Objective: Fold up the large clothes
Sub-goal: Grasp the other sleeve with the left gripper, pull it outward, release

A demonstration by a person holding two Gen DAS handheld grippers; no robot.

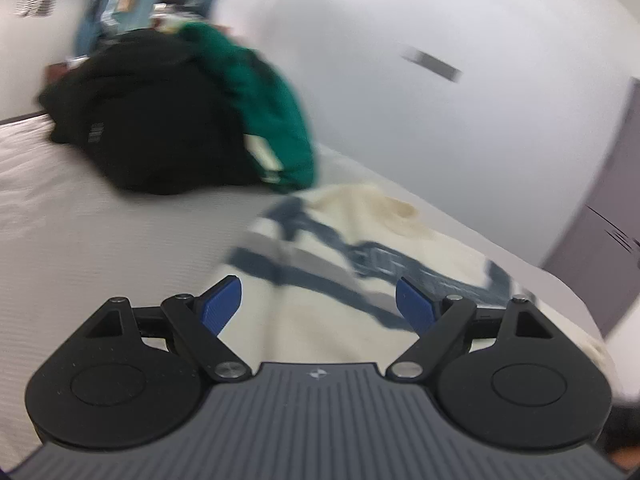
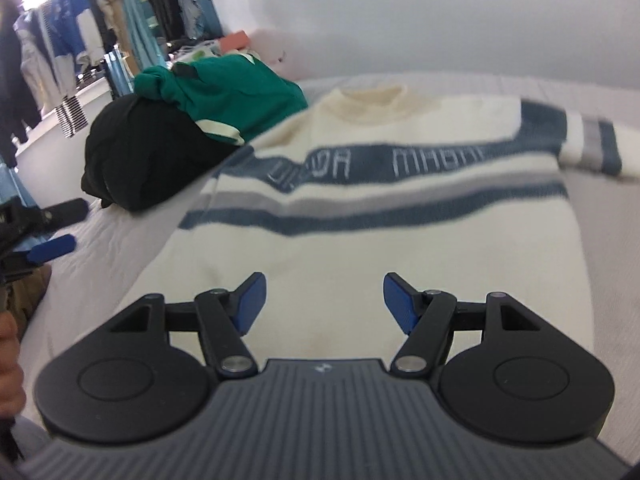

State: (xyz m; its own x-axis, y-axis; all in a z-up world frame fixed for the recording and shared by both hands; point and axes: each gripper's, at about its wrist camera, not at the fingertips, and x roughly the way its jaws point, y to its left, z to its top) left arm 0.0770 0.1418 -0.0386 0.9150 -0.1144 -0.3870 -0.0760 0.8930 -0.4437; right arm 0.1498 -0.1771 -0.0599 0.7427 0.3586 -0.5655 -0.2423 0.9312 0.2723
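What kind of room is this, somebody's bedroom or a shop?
Probably a bedroom or clothing workroom; I can't be sure. A cream striped sweater lies spread on a white bed-like surface, a black and green clothes pile sits beside it, and many hanging garments crowd the back.

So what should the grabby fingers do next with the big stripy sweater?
Probably bring both sets of fingers down onto the sweater and pinch an edge. It lies spread flat and unfolded on the bed, and the left gripper and right gripper are open, holding nothing.
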